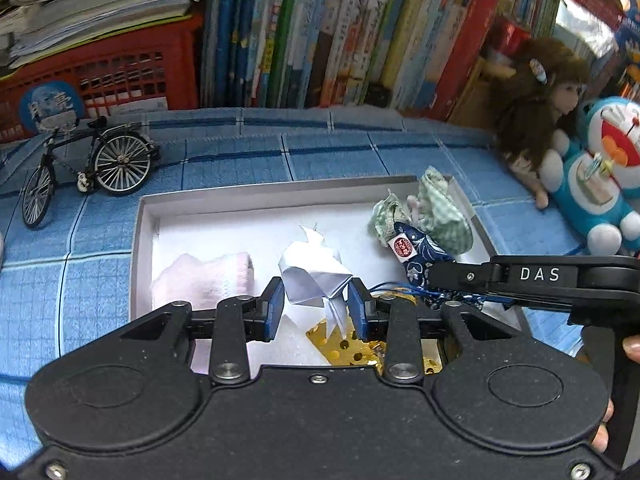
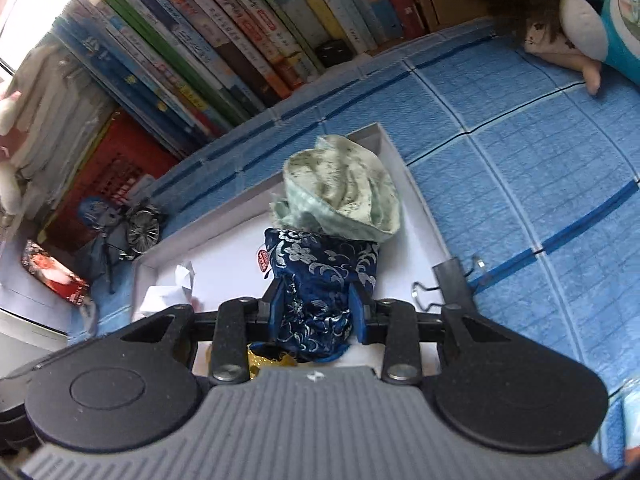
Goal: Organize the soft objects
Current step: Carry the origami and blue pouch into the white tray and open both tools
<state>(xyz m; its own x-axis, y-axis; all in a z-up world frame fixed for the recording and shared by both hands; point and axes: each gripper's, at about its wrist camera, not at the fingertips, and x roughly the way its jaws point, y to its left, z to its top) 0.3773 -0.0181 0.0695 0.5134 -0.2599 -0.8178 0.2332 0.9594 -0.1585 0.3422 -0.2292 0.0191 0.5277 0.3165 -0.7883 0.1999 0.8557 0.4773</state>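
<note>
A shallow white box point(image 1: 240, 196) lies on the blue checked cloth. In it are a pink sock point(image 1: 204, 280), a green cloth bundle point(image 1: 436, 216), a gold sheet point(image 1: 348, 344) and a dark blue brocade pouch point(image 1: 416, 248). My left gripper point(image 1: 316, 308) is shut on a white folded paper figure point(image 1: 312, 272) over the middle of the box. In the right wrist view my right gripper point(image 2: 316, 308) is shut on the blue brocade pouch point(image 2: 324, 280), which rests against the green cloth bundle point(image 2: 344, 192) in the box's right end. From the right, my right gripper point(image 1: 440, 276) reaches into the left wrist view.
A model bicycle point(image 1: 88, 168) stands left of the box before a red basket point(image 1: 100, 72). A row of books point(image 1: 340, 32) lines the back. A long-haired doll point(image 1: 536, 112) and a blue cat plush point(image 1: 600, 184) sit at right. A black binder clip point(image 2: 448, 280) grips the box rim point(image 2: 420, 208).
</note>
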